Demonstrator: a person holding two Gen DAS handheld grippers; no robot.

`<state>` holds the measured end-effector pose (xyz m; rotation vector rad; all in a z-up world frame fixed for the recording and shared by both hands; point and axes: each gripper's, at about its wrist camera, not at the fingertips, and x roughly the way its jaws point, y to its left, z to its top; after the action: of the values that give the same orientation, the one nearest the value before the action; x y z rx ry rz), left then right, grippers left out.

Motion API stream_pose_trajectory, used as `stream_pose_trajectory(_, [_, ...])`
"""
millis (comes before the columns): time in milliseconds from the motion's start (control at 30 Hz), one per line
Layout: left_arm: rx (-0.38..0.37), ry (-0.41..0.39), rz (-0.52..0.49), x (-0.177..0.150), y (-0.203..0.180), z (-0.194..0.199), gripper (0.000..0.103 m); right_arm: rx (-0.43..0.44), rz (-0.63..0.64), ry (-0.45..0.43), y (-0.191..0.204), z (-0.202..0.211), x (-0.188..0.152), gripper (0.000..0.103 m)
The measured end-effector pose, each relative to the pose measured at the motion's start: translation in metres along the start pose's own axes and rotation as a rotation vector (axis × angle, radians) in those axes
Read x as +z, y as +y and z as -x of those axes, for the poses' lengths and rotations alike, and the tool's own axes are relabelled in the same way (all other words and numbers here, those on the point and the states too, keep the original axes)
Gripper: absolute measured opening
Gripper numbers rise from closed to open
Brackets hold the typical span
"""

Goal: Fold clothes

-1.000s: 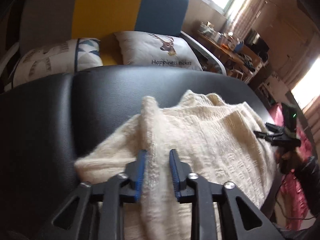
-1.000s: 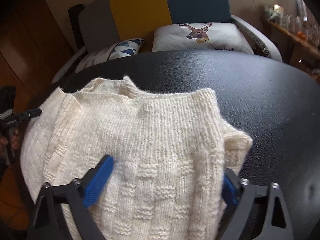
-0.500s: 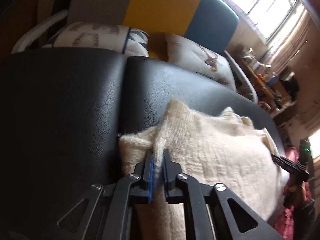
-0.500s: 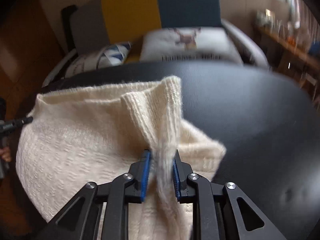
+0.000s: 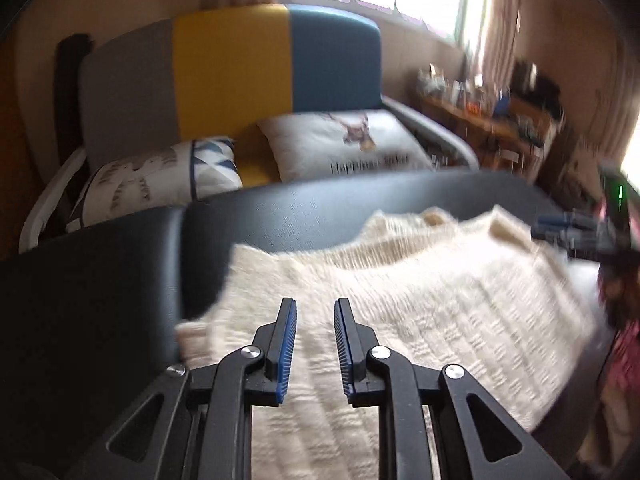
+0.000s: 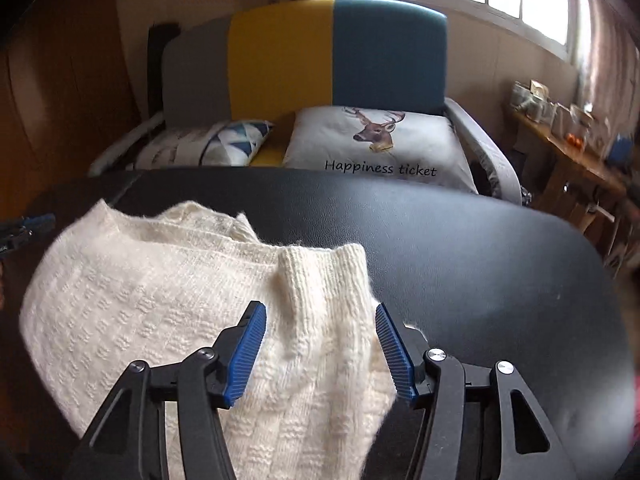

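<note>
A cream knit sweater [image 6: 168,304] lies bunched on the black padded table [image 6: 480,264]. In the right wrist view my right gripper [image 6: 318,316] hovers over the sweater's right edge, its jaws opening. A raised ribbed fold [image 6: 324,280] stands between the blue pads [image 6: 246,344] without being pressed. In the left wrist view my left gripper [image 5: 315,308] hangs over the sweater [image 5: 420,300] near its left edge. Its jaws are opening too, with only a narrow gap and nothing pinched. Each gripper shows at the edge of the other's view: the right gripper [image 5: 568,230] and the left gripper [image 6: 28,226].
Behind the table stands a sofa [image 6: 340,52] with a grey, yellow and blue back. It holds a deer cushion [image 6: 376,140] and a patterned cushion [image 6: 224,144]. A cluttered wooden side table [image 6: 568,128] runs along the right wall under the window.
Both grippers were pinched on raised folds of the sweater half a second ago. Both have let go and drawn back, and the folds have slumped. The left view has swung round.
</note>
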<state>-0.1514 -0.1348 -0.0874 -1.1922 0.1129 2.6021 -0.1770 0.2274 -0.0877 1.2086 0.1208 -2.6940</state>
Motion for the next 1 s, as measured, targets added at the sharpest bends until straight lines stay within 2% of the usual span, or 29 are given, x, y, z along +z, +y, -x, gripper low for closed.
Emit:
stream_pose_trajectory(67, [0.029,0.075,-0.013,-0.008,-0.002,-0.019,0.021,-0.017,0.039,0.037,0.004,-0.018,0.009,0.032])
stream_pose_trajectory(100, [0.035,0.081,-0.019,-0.012,-0.003,-0.024,0.022,-0.016,0.031,0.078,0.001,-0.029,0.010,0.026])
stream_pose_trajectory(167, [0.039,0.067,-0.032,-0.020,-0.004,-0.030,0.022,-0.010,0.007,0.163,-0.005,-0.052,0.010,0.024])
stream_pose_trajectory(233, [0.049,0.084,-0.053,-0.025,-0.006,-0.028,0.021,0.003,-0.016,0.191,-0.012,-0.066,0.005,0.024])
stream_pose_trajectory(300, [0.045,0.103,-0.075,-0.029,-0.006,-0.024,0.019,0.010,-0.027,0.180,-0.016,-0.066,0.003,0.024])
stream_pose_trajectory(400, [0.027,0.099,-0.077,-0.036,-0.004,-0.018,0.018,-0.046,-0.014,0.184,-0.021,-0.060,-0.004,0.024])
stream_pose_trajectory(500, [-0.008,0.089,-0.067,-0.025,-0.003,-0.018,0.018,0.013,-0.139,0.169,-0.035,-0.056,-0.014,0.025])
stream_pose_trajectory(567, [-0.067,0.084,-0.010,-0.015,0.005,-0.016,0.018,0.040,-0.137,0.168,-0.030,-0.049,-0.015,0.028])
stream_pose_trajectory(700, [-0.134,0.085,0.034,0.006,0.008,-0.022,0.022,0.154,-0.117,0.079,-0.015,-0.024,0.001,0.029])
stream_pose_trajectory(733, [-0.146,0.082,0.033,0.013,0.007,-0.026,0.023,0.173,-0.091,0.070,-0.007,-0.023,0.008,0.036])
stream_pose_trajectory(767, [-0.159,0.090,0.031,0.018,0.004,-0.030,0.024,0.176,-0.062,0.070,0.000,-0.024,0.012,0.049])
stream_pose_trajectory(833, [-0.182,0.140,0.015,0.022,-0.005,-0.043,0.027,0.180,-0.005,0.071,0.015,-0.028,0.021,0.061])
stream_pose_trajectory(867, [-0.186,0.178,-0.002,0.020,-0.011,-0.052,0.031,0.173,0.015,0.094,0.021,-0.036,0.023,0.061])
stream_pose_trajectory(933, [-0.142,0.200,-0.048,0.012,-0.022,-0.062,0.031,0.155,0.046,0.151,0.031,-0.055,0.024,0.061])
stream_pose_trajectory(1000, [-0.126,0.166,-0.044,0.007,-0.027,-0.059,0.018,0.112,0.085,0.201,0.037,-0.070,0.013,0.059])
